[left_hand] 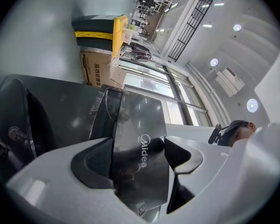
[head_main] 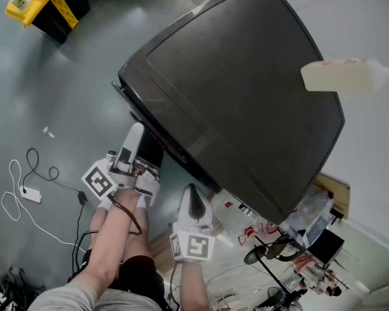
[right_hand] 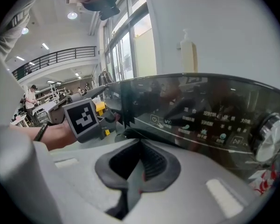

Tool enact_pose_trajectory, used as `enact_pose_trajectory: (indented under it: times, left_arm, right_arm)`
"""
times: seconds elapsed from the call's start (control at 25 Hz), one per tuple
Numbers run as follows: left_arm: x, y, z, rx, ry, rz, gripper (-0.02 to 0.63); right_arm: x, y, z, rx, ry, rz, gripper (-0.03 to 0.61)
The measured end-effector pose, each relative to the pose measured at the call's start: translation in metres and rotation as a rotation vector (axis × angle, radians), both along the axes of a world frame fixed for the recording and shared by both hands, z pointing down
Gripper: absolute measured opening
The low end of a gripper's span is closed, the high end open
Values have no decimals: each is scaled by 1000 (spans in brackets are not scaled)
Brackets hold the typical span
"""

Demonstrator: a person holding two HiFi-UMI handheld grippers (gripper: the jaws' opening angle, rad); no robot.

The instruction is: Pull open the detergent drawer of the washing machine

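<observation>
Left gripper view: left gripper [left_hand: 140,146] jaws clamp both edges of the glossy Midea detergent drawer [left_hand: 130,120], at the left end of the washing machine [head_main: 246,89] front. Head view hides the drawer under that gripper, so how far out is unclear. Right gripper [right_hand: 139,164] jaws are pressed together, empty, facing the control panel [right_hand: 210,120].

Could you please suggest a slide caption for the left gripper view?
Left tongs clamp the glossy Midea-branded detergent drawer front of the dark washing machine.

Bright daylight, glossy glare, fisheye-warped edges
</observation>
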State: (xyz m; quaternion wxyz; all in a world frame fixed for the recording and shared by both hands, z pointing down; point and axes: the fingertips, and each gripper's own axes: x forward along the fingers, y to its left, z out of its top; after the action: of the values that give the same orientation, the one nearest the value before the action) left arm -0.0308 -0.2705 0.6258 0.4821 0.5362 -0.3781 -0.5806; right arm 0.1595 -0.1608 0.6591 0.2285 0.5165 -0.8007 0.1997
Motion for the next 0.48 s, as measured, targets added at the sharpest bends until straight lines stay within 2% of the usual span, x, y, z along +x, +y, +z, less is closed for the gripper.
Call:
enact_pose_trajectory:
  times: [0.24,0.48]
  left_arm:
    - [-3,2,4,-15,71,-24,341]
    - [-2,1,3,9,50,-20,330]
  right_arm:
    - [5,8,0,0,3,6,3]
    - [12,13,-2,5,8,29,3]
